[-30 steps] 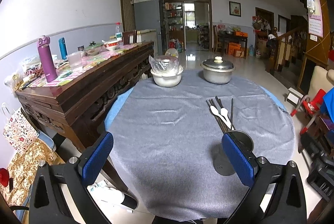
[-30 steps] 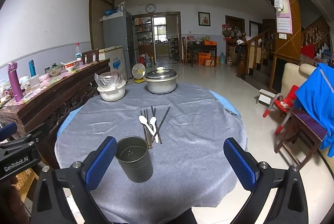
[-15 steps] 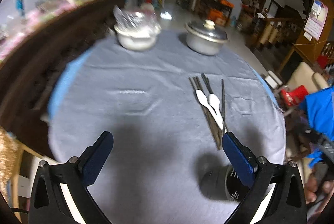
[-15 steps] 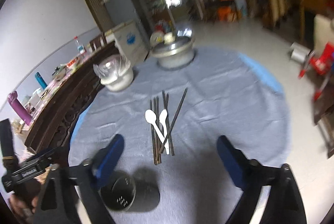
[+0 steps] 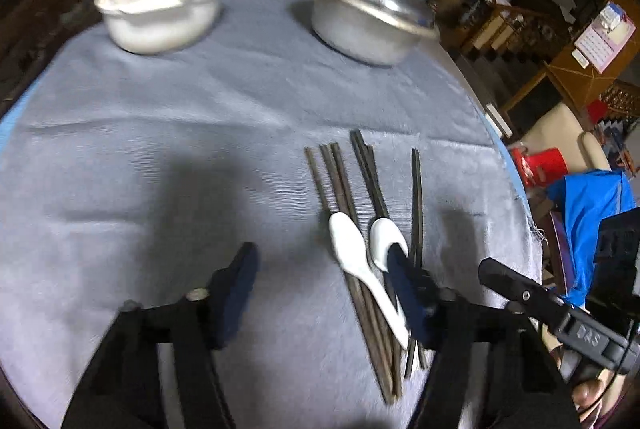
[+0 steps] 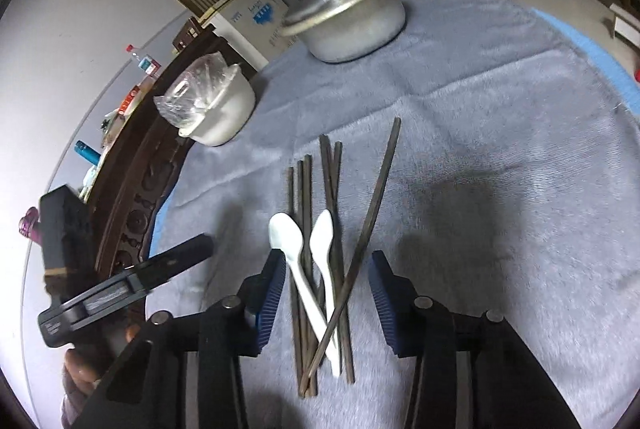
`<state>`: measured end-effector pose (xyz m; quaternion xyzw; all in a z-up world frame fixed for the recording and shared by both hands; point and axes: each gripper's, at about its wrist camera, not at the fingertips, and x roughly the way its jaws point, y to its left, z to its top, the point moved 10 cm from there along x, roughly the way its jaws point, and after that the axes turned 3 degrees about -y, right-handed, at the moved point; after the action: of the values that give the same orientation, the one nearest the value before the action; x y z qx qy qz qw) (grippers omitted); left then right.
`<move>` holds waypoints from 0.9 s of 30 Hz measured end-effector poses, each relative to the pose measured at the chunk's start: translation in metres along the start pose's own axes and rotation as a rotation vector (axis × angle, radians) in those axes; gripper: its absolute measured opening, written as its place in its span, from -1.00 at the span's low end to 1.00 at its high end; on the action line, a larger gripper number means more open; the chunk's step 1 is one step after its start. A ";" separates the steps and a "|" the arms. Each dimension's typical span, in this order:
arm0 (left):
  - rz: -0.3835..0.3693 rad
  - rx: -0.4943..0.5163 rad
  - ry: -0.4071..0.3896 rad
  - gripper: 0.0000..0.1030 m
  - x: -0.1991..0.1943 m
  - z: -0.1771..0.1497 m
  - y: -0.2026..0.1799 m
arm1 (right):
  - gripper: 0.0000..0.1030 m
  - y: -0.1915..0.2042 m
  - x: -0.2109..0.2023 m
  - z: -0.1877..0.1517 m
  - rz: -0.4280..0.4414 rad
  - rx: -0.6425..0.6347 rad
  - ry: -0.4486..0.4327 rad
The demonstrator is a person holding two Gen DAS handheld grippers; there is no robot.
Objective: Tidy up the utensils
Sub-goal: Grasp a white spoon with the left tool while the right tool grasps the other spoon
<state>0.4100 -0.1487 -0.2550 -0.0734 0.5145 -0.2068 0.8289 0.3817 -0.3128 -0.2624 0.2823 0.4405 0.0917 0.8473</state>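
Note:
Several dark chopsticks (image 6: 306, 213) and two white spoons (image 6: 286, 241) lie in a bundle on the grey tablecloth (image 6: 500, 117). My right gripper (image 6: 328, 285) is open just above the cloth, its blue pads (image 6: 274, 293) straddling the bundle's near half. In the left wrist view the chopsticks (image 5: 340, 181) and spoons (image 5: 348, 245) lie at centre right. My left gripper (image 5: 324, 281) is open just left of the bundle, its right pad (image 5: 404, 289) over the spoon handles. The metal utensil cup is out of view.
A lidded steel pot (image 6: 348, 17) and a plastic-covered white bowl (image 6: 216, 109) stand at the far side of the table. A dark wooden sideboard (image 6: 132, 165) runs along the left. A chair with blue cloth (image 5: 588, 201) stands right of the table.
Both grippers have moved forward and down over the table to the utensil bundle. The right gripper now straddles the chopsticks and spoons. The metal cup has dropped out of both views.

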 end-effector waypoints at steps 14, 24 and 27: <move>-0.068 0.014 0.030 -0.88 0.034 -0.011 -0.002 | -0.11 -0.008 0.016 -0.001 -0.015 -0.008 0.032; -0.012 0.096 -0.043 -0.97 -0.016 0.003 0.043 | -0.03 0.017 0.056 -0.003 -0.062 -0.114 0.104; -0.011 0.105 -0.035 -0.97 -0.023 -0.002 0.046 | 0.07 0.024 0.069 -0.007 -0.100 -0.174 0.135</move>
<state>0.4123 -0.0971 -0.2526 -0.0363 0.4881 -0.2366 0.8393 0.4192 -0.2622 -0.3006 0.1786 0.5003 0.1059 0.8406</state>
